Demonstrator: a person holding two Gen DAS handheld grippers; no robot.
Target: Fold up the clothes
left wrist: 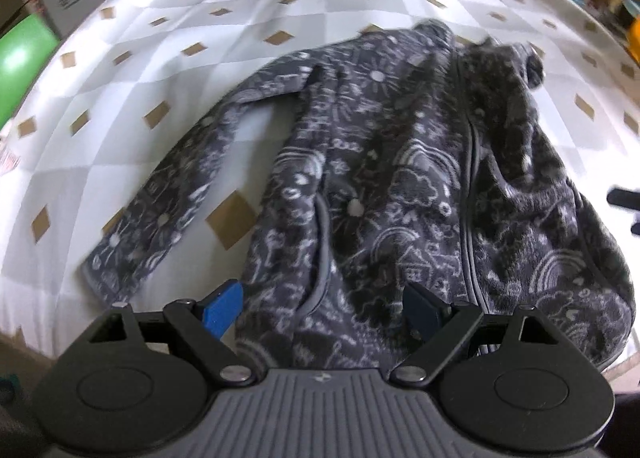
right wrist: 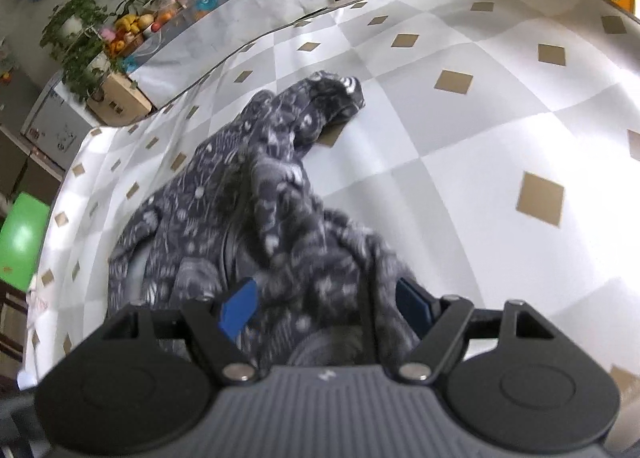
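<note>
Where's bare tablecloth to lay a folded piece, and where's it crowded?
Free: the checkered tablecloth right of the fleece jacket, out to the table's edge, and the far strip beyond its collar. A smaller wedge lies between the spread sleeve and the body. Crowded: the near edge, where both open claws, left claw and right claw, straddle fleece.

The fleece jacket (left wrist: 400, 185) is dark charcoal grey with white doodle prints, rainbows, clouds, little houses. The surface (left wrist: 168, 57) wears a white and pale grey checked cloth with tan diamonds. Both claws are black with blue fingertips (right wrist: 239, 310).
</note>
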